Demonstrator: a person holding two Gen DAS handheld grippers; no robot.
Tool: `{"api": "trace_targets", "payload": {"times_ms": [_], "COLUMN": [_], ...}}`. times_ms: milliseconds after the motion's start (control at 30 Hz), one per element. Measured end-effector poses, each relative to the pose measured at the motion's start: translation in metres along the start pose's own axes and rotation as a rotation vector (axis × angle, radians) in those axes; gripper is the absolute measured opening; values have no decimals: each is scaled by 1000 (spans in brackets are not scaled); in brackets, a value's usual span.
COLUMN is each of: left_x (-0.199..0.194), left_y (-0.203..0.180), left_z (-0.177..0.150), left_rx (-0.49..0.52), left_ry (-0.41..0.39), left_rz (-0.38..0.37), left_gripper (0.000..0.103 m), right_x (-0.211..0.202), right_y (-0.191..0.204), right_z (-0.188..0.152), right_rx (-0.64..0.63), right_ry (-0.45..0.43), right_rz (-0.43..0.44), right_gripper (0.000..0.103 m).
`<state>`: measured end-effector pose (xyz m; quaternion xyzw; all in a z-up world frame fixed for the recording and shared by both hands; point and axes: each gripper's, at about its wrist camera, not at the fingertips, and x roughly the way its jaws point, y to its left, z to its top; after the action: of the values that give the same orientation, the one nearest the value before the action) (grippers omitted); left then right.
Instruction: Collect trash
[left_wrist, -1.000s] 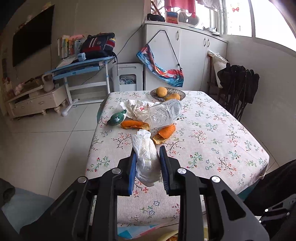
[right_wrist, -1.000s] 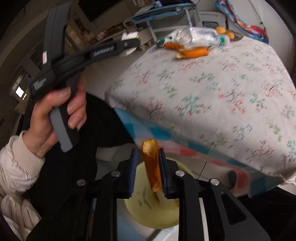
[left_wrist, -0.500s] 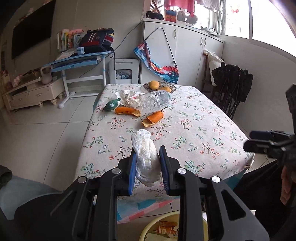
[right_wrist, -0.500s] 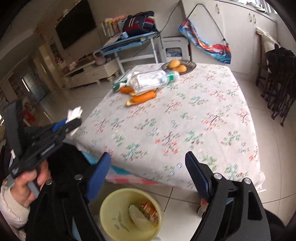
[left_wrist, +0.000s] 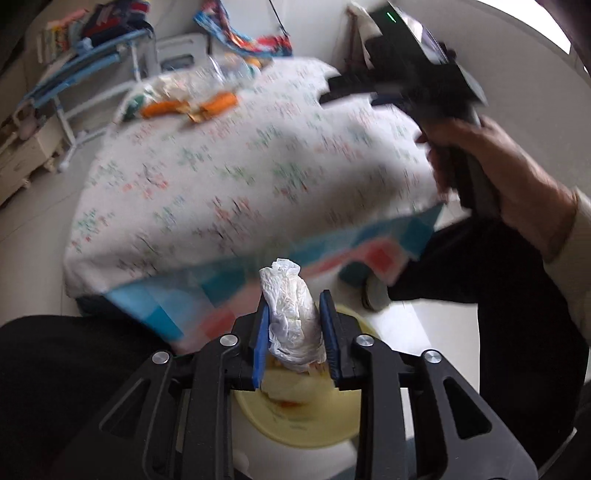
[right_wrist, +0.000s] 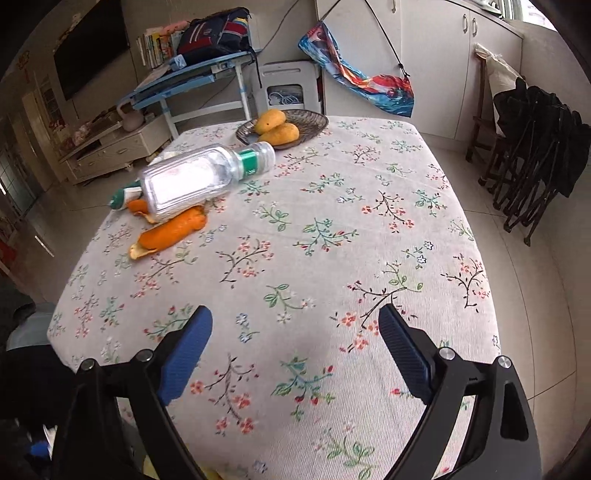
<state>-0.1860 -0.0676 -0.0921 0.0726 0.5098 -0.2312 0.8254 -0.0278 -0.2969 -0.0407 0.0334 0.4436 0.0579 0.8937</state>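
The left wrist view looks steeply down past the near edge of the floral-clothed table (left_wrist: 229, 173), close over a yellow plastic bin (left_wrist: 295, 417) on the floor. The right wrist view looks from above the table (right_wrist: 332, 240), facing across it. Both share the tabletop and its orange peels (left_wrist: 218, 105) (right_wrist: 173, 230).

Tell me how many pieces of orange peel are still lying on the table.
2 visible. One long peel lies on the tablecloth in front of the plastic bottle; a second peel sits at the bottle's base, partly tucked under it. The bottle may hide more.
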Motion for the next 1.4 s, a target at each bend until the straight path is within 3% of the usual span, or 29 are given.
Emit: {"api": "trace_targets", "payload": {"times_ms": [100,267,433,700,933,1133,1400], "left_x": [21,23,24,23,16,25,15], "left_y": [-15,-10,1,3,11,7,19], "left_z": [-12,-11,-8,-5,-2,-3,-4], "left_rx": [86,54,0,2,-14,6,-41], "left_ry": [101,93,87,66,36,84,46], "left_rz": [31,21,15,20,32,58,5], "left_gripper": [46,60,61,62,72,72,72], "right_x": [23,49,70,89,88,88,89], "right_y": [-7,-7,-5,-12,-11,-10,-11], "right_z": [10,31,56,78,78,78,78], "right_rx": [22,19,20,50,50,50,50], "right_ry": [26,52,79,36,35,36,36], "right_rz": [-44,-149,-156,-154,-157,-158,-158], "right_gripper": [88,93,96,97,97,97,97]}}
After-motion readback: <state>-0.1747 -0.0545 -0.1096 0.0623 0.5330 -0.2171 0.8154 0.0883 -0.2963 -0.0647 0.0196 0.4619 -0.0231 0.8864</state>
